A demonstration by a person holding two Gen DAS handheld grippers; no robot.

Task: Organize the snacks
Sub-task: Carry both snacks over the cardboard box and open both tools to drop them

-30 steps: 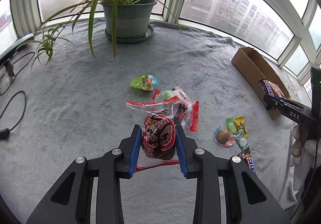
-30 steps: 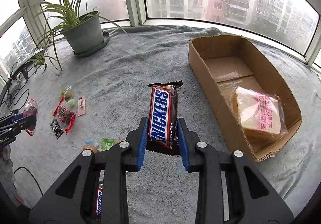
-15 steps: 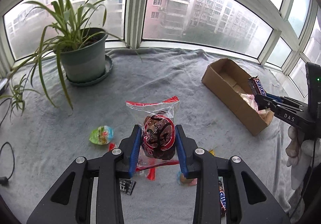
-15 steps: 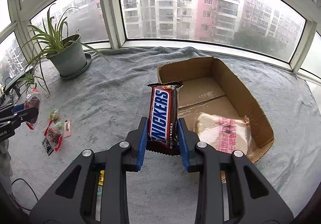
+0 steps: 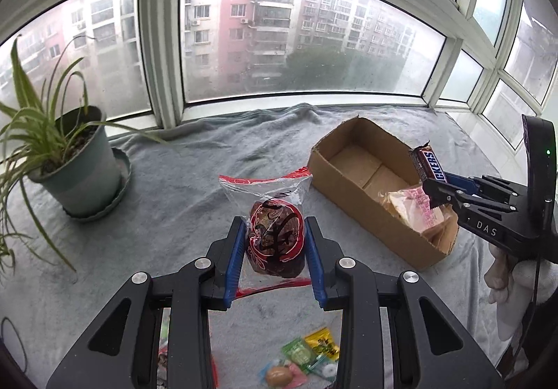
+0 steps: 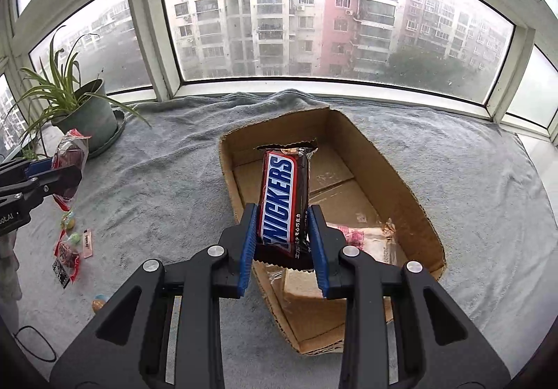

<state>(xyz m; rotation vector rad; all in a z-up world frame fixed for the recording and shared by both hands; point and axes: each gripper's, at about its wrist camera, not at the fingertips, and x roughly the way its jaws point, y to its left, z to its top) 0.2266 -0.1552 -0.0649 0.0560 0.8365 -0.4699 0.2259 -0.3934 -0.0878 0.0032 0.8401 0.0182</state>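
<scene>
My left gripper (image 5: 273, 242) is shut on a clear red-trimmed bag with a dark bun (image 5: 275, 235), held above the grey blanket, left of the cardboard box (image 5: 348, 193). That bag also shows at the left in the right wrist view, as the bun bag (image 6: 69, 158) in the left gripper (image 6: 59, 179). My right gripper (image 6: 283, 235) is shut on a Snickers bar (image 6: 282, 197), held upright over the open cardboard box (image 6: 401, 186). A wrapped bread packet (image 6: 362, 242) lies inside the box. In the left wrist view the Snickers bar (image 5: 427, 165) hangs over the box's right end.
A potted spider plant (image 5: 73, 165) stands at the left by the window. Loose small snacks (image 5: 307, 357) lie on the blanket below my left gripper, and several more snack packets (image 6: 71, 249) show at the left in the right wrist view. A black cable (image 6: 35, 343) lies at the lower left.
Both grippers have carried their snacks toward the box: the Snickers bar now hangs over its inside, and the bun bag has risen off the snack pile and come beside the box.
</scene>
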